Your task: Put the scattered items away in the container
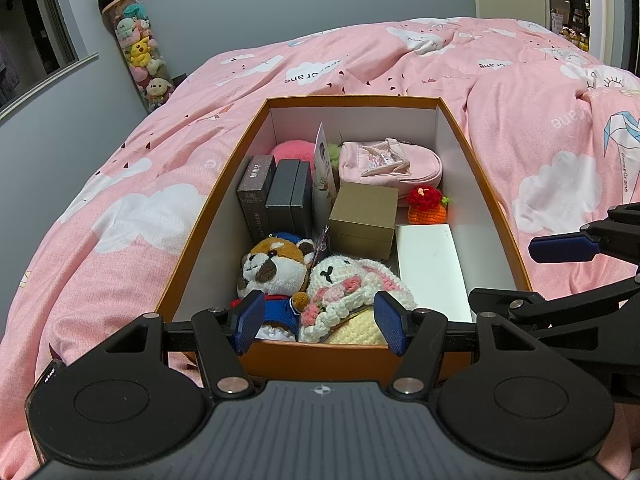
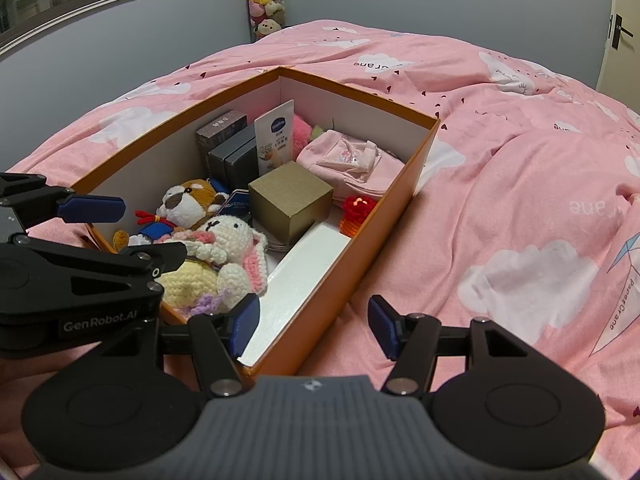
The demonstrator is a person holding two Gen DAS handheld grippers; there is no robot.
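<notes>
Orange container point(image 1: 304, 354) on pink bedding point(image 1: 132, 184), filled with plush toys point(image 1: 276, 266) and boxes point(image 1: 362, 216); left gripper point(image 1: 320, 322) and right gripper point(image 2: 312, 326) parted, empty; tidying seemingly complete, next a check for strays.

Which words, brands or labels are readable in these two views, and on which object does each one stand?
"GenRobot.AI": white letters on the black body of the left claw.
"PaperCrane": printed on the pink duvet, beside a crane drawing; the same words appear elsewhere on it upside down.
Tall white card in the orange box: blue logo and lines too small to read.
Dark upright box: light characters too blurred to read.
</notes>
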